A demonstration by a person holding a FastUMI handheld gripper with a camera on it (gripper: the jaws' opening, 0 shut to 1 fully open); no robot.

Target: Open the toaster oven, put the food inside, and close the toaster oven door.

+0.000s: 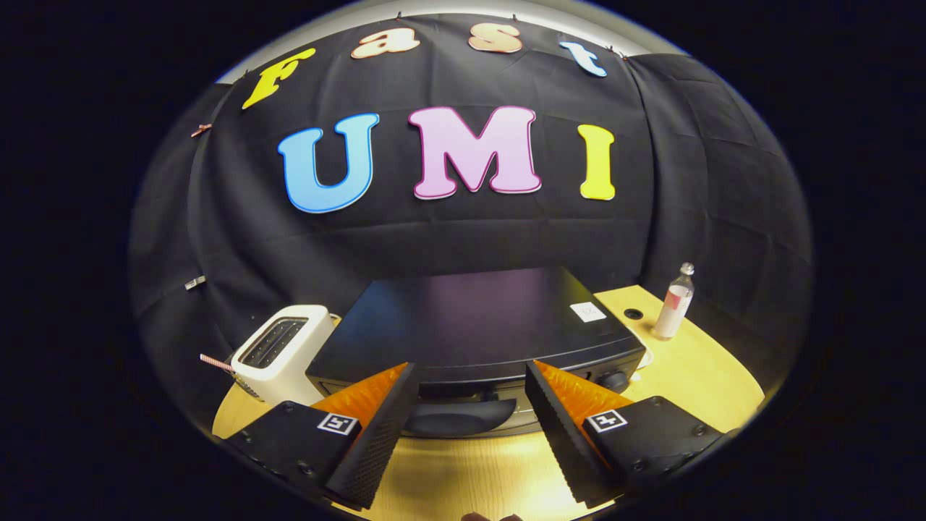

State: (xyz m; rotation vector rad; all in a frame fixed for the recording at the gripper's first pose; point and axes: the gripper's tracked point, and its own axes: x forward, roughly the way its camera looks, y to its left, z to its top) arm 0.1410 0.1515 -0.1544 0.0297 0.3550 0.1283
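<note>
Tongs (470, 391): spread wide, holding nothing, fingers above the worktop (694, 376).
Toaster oven (477, 325): black, door closed, just beyond the fingers; its handle (459, 417) sits between them.
Toaster (282, 351): white, just left of the oven.
Bottle (675, 302): upright, right of the oven.

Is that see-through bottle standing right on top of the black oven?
No: the bottle stands on the wooden table, off to the side of the toaster oven, well beyond the open gripper.
</note>
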